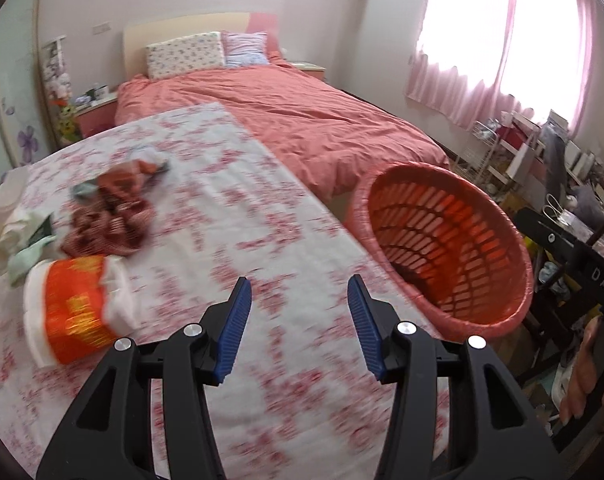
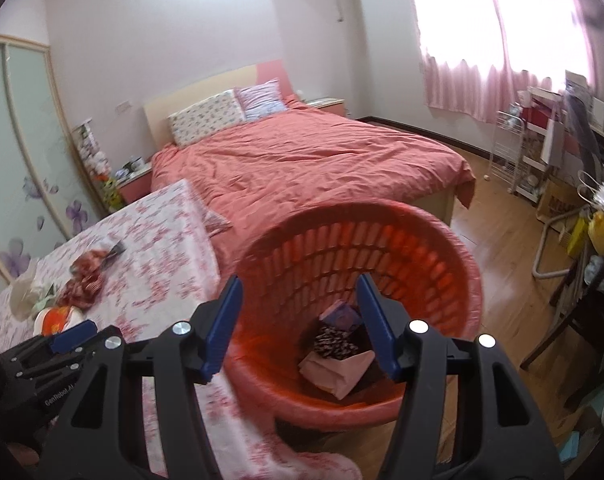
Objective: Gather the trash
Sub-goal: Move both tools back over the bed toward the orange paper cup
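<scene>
An orange slatted trash basket (image 1: 446, 248) with a pink liner stands beside the table; the right wrist view (image 2: 442, 248) shows a pink paper bag (image 2: 336, 372) and dark wrappers in its bottom. On the floral tablecloth (image 1: 229, 240) lie an orange and white cup (image 1: 71, 312), a red-brown crumpled wrapper (image 1: 113, 216) and white and green paper scraps (image 1: 17, 236). My left gripper (image 1: 299, 312) is open and empty above the cloth, right of the cup. My right gripper (image 2: 297, 316) is open and empty above the basket's mouth.
A bed with a salmon cover (image 1: 310, 120) stands beyond the table. Cluttered shelves and a wire rack (image 1: 514, 148) line the right wall under pink curtains. A dark chair (image 2: 574, 312) stands on the wooden floor to the right of the basket.
</scene>
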`<state>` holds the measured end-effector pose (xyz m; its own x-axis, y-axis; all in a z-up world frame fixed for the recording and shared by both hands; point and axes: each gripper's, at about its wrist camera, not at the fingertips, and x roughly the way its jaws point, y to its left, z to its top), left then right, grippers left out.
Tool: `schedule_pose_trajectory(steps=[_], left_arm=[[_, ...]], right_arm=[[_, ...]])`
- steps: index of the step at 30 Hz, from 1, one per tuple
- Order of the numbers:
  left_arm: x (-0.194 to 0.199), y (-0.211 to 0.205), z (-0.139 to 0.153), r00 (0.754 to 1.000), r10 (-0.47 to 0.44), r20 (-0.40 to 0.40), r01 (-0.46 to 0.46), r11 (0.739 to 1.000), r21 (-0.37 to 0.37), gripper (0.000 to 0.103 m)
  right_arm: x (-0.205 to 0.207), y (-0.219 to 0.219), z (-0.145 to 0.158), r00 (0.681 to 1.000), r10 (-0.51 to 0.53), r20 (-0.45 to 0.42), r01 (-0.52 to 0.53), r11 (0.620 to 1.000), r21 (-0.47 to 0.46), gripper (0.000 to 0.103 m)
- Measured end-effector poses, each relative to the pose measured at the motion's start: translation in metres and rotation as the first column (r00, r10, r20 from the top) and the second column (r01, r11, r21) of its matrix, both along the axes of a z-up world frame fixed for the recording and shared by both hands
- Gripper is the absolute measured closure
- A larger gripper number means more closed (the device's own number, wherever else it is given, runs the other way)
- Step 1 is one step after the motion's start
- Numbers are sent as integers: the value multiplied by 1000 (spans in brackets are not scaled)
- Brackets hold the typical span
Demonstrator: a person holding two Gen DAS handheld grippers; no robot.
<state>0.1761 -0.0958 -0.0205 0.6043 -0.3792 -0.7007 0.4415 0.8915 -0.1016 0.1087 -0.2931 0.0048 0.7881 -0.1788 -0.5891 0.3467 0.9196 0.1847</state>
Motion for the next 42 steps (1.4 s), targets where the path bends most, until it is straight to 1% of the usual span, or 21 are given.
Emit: schedule_pose_trajectory(steps=[6,9,12,16,19,21,23,25,28,31,32,35,37,38,40,42], left_arm=[[-3,45,6,996,86,5,-85,996,-18,53],[-7,73,8,989,149,13,-149,989,-25,53],[-11,104,12,975,220,25,-219,975,-29,53],[-16,154,13,946,321,49,-320,947,-20,53],[-16,192,12,917,395,50,-394,919,-18,53],[-15,209,11,903,428,48,-427,904,-20,53],[-15,230,10,883,467,47,-466,884,-22,53],[-15,247,10,870,492,38,-491,871,-32,53],[-16,266,9,852,522,34,-520,853,-39,53],[-19,278,9,846,533,29,-531,846,-48,53],[-19,281,9,844,536,27,-534,844,-52,53],[-18,286,8,842,539,20,-537,842,-62,53],[-18,287,6,843,538,14,-536,841,-68,53],[-17,287,6,843,537,12,-535,842,-70,53],[-16,286,5,845,535,10,-533,843,-73,53],[-15,285,4,848,530,5,-528,846,-77,53]], right_arm=[[13,46,1,994,103,-26,-103,995,-13,45],[20,78,0,984,171,-41,-172,985,-21,45],[26,110,-1,970,236,-49,-237,971,-19,47],[35,165,1,938,342,-48,-343,939,-5,49],[43,204,1,912,407,-48,-408,913,-6,52],[48,228,1,895,443,-54,-444,896,-4,53],[53,250,1,880,472,-60,-473,881,-7,54],[57,271,-1,866,496,-69,-498,867,-18,55],[65,300,-6,853,514,-93,-520,852,-65,55],[76,320,-15,859,495,-131,-508,855,-100,56],[77,323,-16,861,490,-137,-505,857,-104,56],[85,331,-24,871,461,-167,-485,861,-154,56],[87,330,-28,881,430,-198,-465,864,-193,61],[85,328,-29,884,423,-199,-460,864,-203,62],[81,319,-27,894,403,-196,-440,870,-220,69],[78,307,-24,903,387,-187,-422,881,-216,73]])
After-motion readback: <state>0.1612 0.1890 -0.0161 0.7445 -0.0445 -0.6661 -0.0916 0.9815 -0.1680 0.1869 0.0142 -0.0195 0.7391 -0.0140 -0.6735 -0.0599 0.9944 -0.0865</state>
